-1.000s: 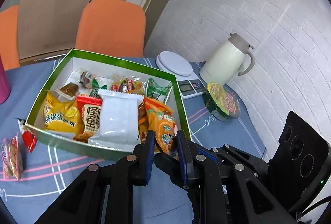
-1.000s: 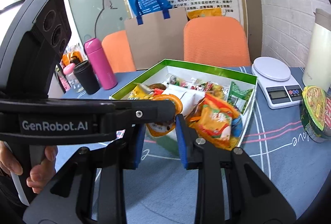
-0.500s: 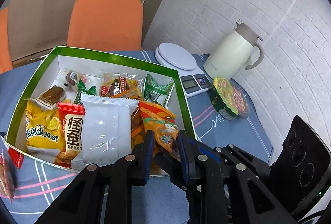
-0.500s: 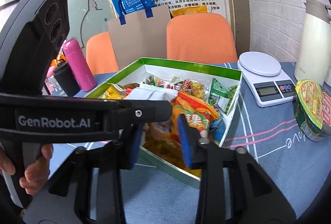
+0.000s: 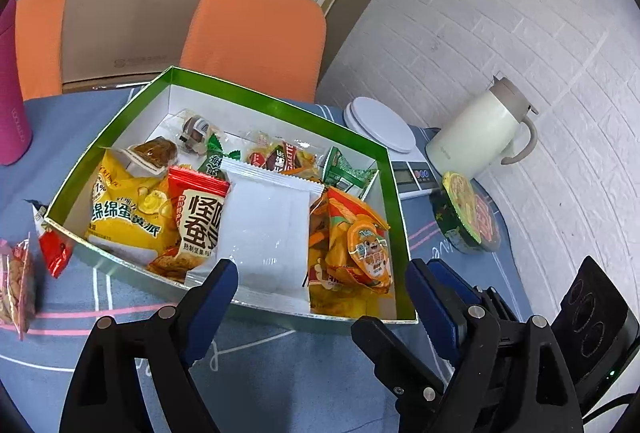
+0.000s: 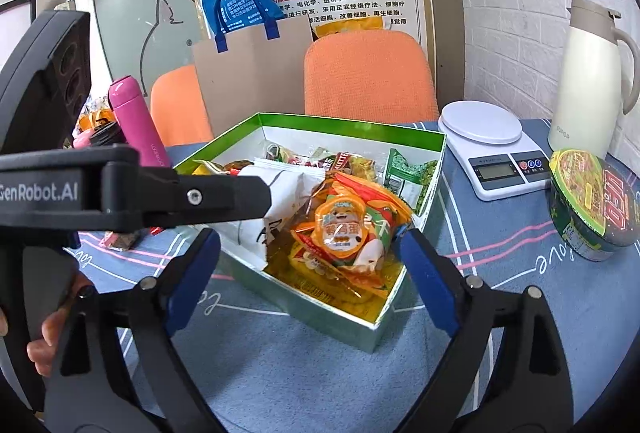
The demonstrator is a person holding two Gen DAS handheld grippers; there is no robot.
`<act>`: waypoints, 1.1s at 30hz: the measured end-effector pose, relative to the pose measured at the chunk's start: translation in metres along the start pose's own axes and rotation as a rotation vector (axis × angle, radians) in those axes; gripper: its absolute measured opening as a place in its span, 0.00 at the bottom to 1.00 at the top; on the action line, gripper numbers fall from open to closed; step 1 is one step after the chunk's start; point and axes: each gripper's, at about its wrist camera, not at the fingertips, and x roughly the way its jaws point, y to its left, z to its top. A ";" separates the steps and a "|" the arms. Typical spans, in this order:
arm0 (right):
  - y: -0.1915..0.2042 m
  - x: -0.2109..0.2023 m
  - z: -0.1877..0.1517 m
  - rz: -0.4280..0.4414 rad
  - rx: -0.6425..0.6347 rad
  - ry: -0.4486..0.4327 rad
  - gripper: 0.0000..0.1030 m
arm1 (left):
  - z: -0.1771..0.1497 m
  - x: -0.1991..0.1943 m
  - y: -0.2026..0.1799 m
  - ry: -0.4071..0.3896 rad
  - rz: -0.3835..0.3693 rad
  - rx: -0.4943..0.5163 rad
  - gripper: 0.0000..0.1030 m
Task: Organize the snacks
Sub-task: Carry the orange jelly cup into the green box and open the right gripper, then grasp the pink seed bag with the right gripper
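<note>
A green-rimmed white box sits on the blue tablecloth, packed with snack packets. Among them are a yellow cake packet, a red egg packet and a plain white packet. A round orange egg pack lies on orange bags in the near right corner. My left gripper hovers open over the box's near edge, holding nothing. My right gripper is open too, just in front of that corner. Two loose packets lie on the cloth left of the box.
Right of the box stand a white kitchen scale, a cream thermos jug and an instant noodle bowl. A pink bottle is at the left. Orange chairs and a paper bag stand behind.
My left gripper was shut on the round orange egg pack; it has opened and the pack now lies in the box. My right gripper has opened wide as well.
</note>
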 end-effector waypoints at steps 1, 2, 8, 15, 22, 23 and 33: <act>0.002 -0.001 0.001 0.002 -0.001 -0.002 0.89 | -0.002 -0.004 0.001 -0.001 0.002 -0.005 0.85; 0.004 -0.003 0.002 0.007 -0.002 -0.005 0.90 | -0.004 -0.007 0.002 -0.004 0.005 -0.005 0.85; 0.021 -0.014 0.003 0.111 0.017 0.011 0.95 | -0.022 -0.050 0.018 -0.104 0.064 -0.011 0.85; 0.068 -0.007 -0.004 0.220 -0.049 0.052 0.95 | -0.046 -0.103 0.073 -0.228 0.181 -0.108 0.85; 0.115 0.030 -0.025 0.322 -0.072 0.193 0.95 | -0.062 -0.124 0.150 -0.206 0.355 -0.235 0.85; 0.122 0.035 -0.028 0.322 -0.083 0.208 0.95 | -0.065 -0.127 0.160 -0.209 0.355 -0.259 0.85; 0.177 0.095 -0.019 0.341 -0.092 0.293 0.95 | -0.065 -0.129 0.239 -0.199 0.153 -0.428 0.84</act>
